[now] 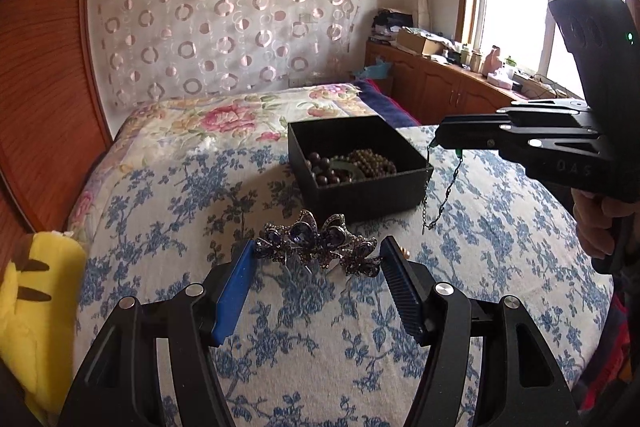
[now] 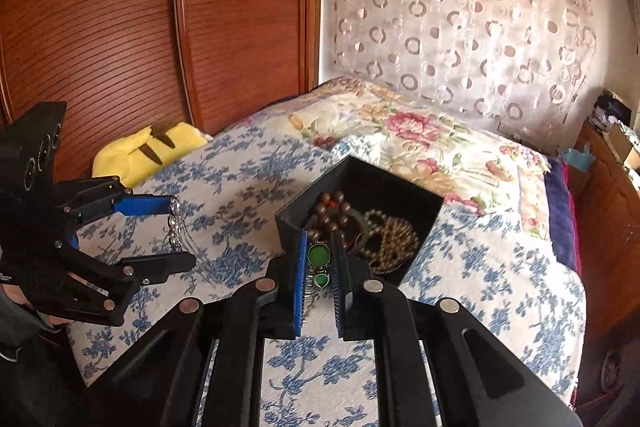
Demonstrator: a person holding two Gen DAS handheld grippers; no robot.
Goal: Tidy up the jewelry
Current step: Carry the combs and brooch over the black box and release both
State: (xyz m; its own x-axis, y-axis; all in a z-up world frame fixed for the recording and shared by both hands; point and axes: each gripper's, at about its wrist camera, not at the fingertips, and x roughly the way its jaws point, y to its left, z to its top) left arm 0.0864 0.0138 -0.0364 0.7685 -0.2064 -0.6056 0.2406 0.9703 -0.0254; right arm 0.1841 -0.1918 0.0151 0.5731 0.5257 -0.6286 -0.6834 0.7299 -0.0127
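Nearest you, your left gripper has its fingers set wide around the jewelled hair clip, a pad at each end of it. From the right wrist view the clip seems to hang off the blue pad above the bedspread, so you appear to be holding it by its ends only. A hold that thin could let the clip swivel or drop if you tilt the wrist.

Your right gripper has its fingers drawn narrow, pinching a green-stoned chain bracelet between the pads. Its loose end dangles down beside the near wall of the black box. That tail is the risk: it may catch on the rim or trail outside as you move over the box, leaving the bracelet draped over the wall.

Inside the box, brown wooden beads and a smaller beaded strand already lie coiled, and the chain could tangle with them on landing.
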